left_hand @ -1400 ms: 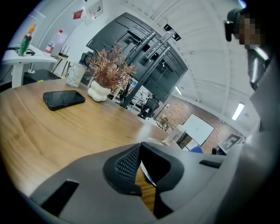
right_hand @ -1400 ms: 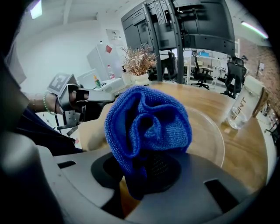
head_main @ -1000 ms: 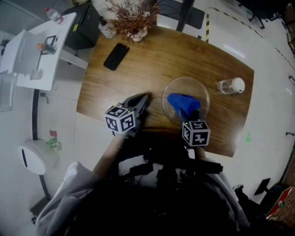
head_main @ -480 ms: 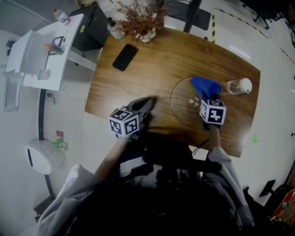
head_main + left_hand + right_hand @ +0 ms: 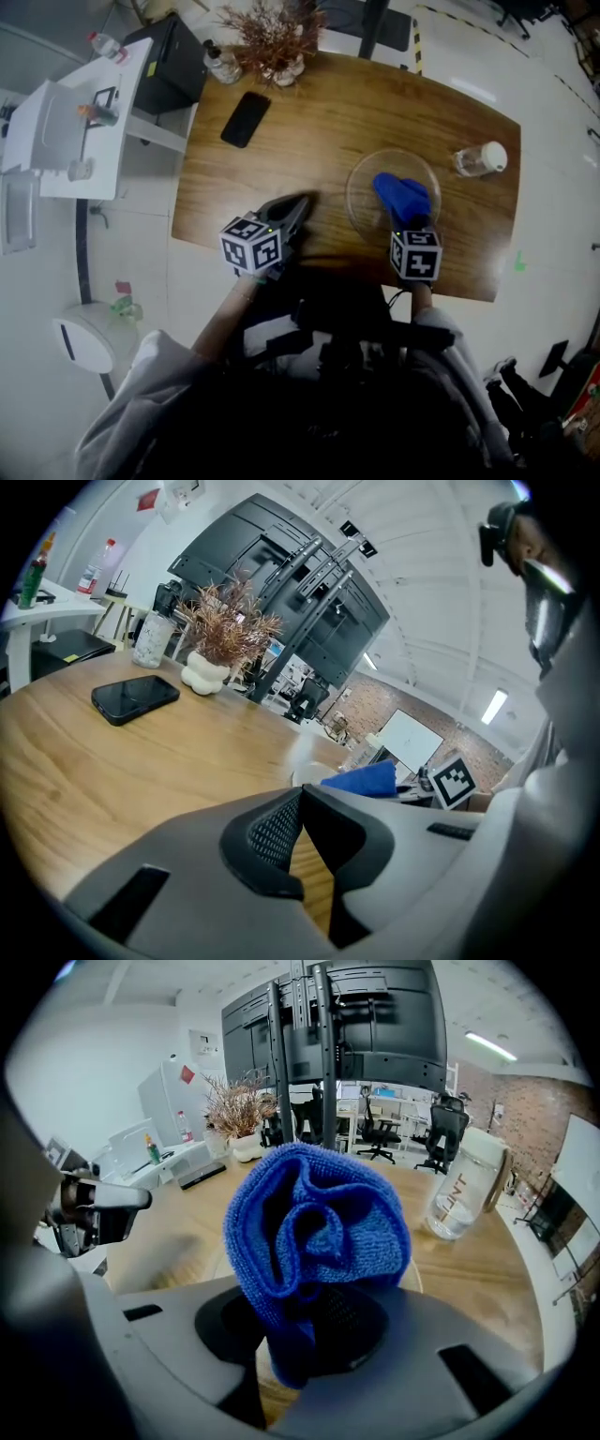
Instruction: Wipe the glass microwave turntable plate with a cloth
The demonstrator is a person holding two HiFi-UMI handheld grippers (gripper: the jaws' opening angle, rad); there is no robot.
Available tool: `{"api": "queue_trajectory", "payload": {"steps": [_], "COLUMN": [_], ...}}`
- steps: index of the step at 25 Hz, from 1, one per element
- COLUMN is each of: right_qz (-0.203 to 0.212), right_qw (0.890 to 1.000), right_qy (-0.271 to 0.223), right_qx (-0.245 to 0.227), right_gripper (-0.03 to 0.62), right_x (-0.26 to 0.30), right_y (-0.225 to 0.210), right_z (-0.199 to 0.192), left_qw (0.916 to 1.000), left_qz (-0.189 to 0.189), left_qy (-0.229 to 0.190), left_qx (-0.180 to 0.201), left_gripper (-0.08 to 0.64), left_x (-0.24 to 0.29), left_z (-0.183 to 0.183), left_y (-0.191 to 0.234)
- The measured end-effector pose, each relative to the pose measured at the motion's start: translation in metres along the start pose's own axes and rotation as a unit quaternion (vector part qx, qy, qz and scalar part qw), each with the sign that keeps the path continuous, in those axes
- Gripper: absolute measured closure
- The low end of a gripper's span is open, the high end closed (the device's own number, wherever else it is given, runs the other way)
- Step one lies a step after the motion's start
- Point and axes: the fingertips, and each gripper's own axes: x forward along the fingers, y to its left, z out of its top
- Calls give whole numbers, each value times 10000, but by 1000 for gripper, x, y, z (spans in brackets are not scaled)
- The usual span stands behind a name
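The glass turntable plate (image 5: 361,200) lies flat on the wooden surface (image 5: 337,112), close to the near edge and right of its middle. A bunched blue microfibre cloth (image 5: 401,194) sits on the right half of the plate. The right claw (image 5: 311,1327) is clenched on this cloth: the fabric is pinched between its two jaws and bulges out in folds beyond them. In the head view this claw reaches in over the plate's near rim.

The left claw (image 5: 299,801) has its jaws closed, tips meeting, with nothing between them; only wood grain shows in the gap behind the tips. It hangs at the near edge of the surface, left of the plate and apart from it.

A clear bottle with a white cap (image 5: 476,159) is near the right edge, just beyond the plate. A dark phone (image 5: 246,119) lies flat towards the far left corner. A dried plant in a white vase (image 5: 273,45) stands at the far edge.
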Motion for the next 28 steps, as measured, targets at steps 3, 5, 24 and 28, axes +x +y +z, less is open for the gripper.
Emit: {"api": "queue_trajectory", "payload": {"steps": [3,5,24,28], "right_qz": [60,134,-316,-709], "right_qw": [9999,9997,9991,9973], "right_qy": [58,103,15,-134], "right_qx": [95,196,293,152], "right_gripper": [506,506,506,506], "right_x": [-13,-23,-33,-19], "right_y": [17,32,-11,-62], "right_z": [-18,-28,-12,22], "left_qw": [9999,9995,9970,9979], "left_qz": [-140,-260,-698,-584], "left_qy": [68,132,279,237], "left_qx": [52,87,169,127], "left_gripper": [563,563,563,563], "left_x": [6,11,22,12], "left_z": [2,2,8,7], "left_y": [-1,-3,-11,-5]}}
